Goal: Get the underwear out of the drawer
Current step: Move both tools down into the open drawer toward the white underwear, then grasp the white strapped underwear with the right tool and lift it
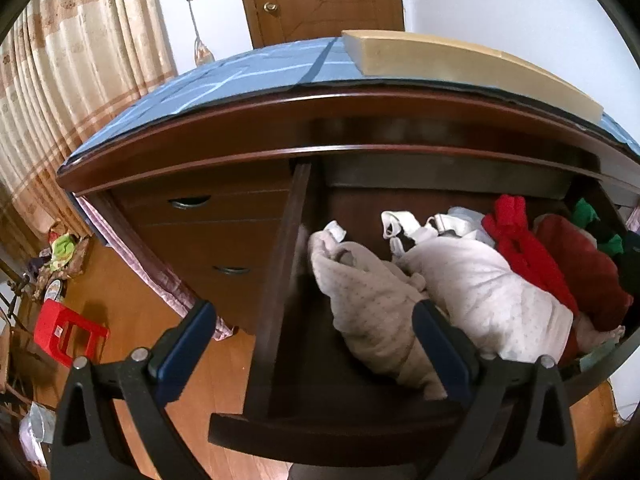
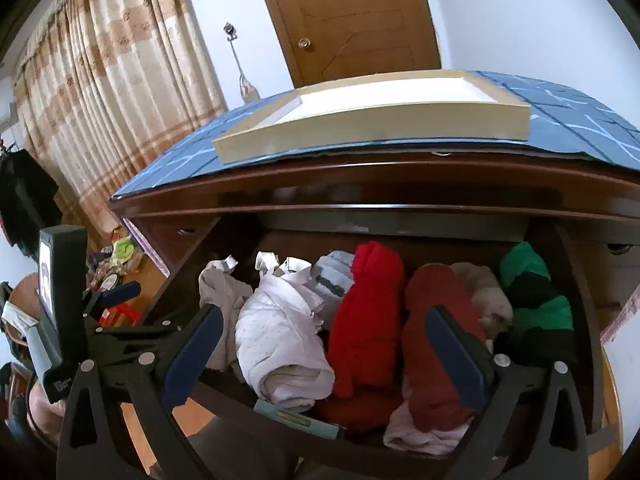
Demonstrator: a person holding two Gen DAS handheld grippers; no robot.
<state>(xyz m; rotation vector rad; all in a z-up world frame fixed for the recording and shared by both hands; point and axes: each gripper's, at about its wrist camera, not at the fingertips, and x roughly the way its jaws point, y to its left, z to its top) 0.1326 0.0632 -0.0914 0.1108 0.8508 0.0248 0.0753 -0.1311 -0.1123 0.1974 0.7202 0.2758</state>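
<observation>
Between right claw [image 2: 324, 344] fingers: rolled underwear [image 2: 280, 340] w/in drawer [image 2: 280, 432].

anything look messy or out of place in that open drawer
Nothing looks damaged or spilled. The drawer is open and packed with rolled garments. The white roll has loose ends sticking up at its far end, and a pale garment is crumpled under the dark red roll at the front. Both grippers are open and empty.
</observation>
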